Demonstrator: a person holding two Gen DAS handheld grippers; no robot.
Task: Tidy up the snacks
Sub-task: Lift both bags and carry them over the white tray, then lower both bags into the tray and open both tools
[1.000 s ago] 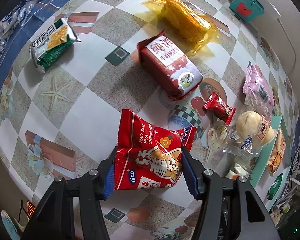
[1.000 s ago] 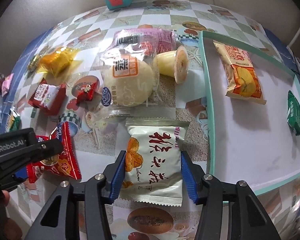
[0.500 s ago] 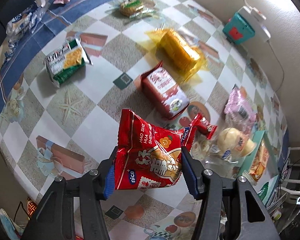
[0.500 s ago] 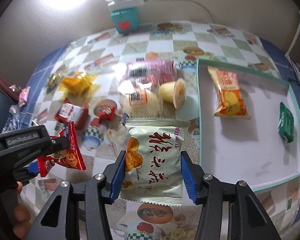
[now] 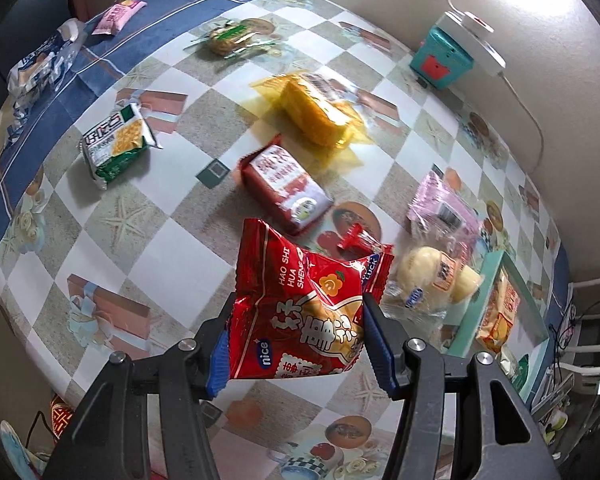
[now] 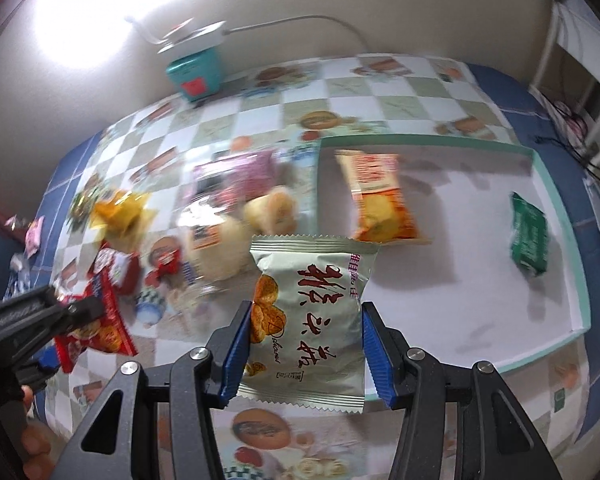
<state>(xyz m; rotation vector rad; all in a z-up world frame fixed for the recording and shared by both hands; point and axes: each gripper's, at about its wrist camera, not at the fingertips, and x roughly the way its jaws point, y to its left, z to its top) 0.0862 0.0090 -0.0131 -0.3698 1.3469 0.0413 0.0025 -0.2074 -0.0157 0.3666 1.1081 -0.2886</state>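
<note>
Left gripper (image 5: pixel 296 344) jaws clamped red snack packet (image 5: pixel 304 308); right gripper (image 6: pixel 302 354) jaws clamped pale packet (image 6: pixel 310 312), both above counter (image 5: pixel 172 248). Risk: slick foil slipping before tray (image 6: pixel 572 256).

- Tablecloth (image 5: pixel 148 240): white/grey-beige checks with printed motifs, blue border upper left
- Held packet (image 5: pixel 304 312), lower centre: red, white and gold print
- Held pouch (image 6: pixel 308 316): pale silver-green, red characters
- Tray (image 6: pixel 556 216), right: white floor, teal rim
- Cracker pack (image 5: pixel 116 144), left: green/white
- Gripper pads (image 6: pixel 374 344): blue, ribbed
</note>
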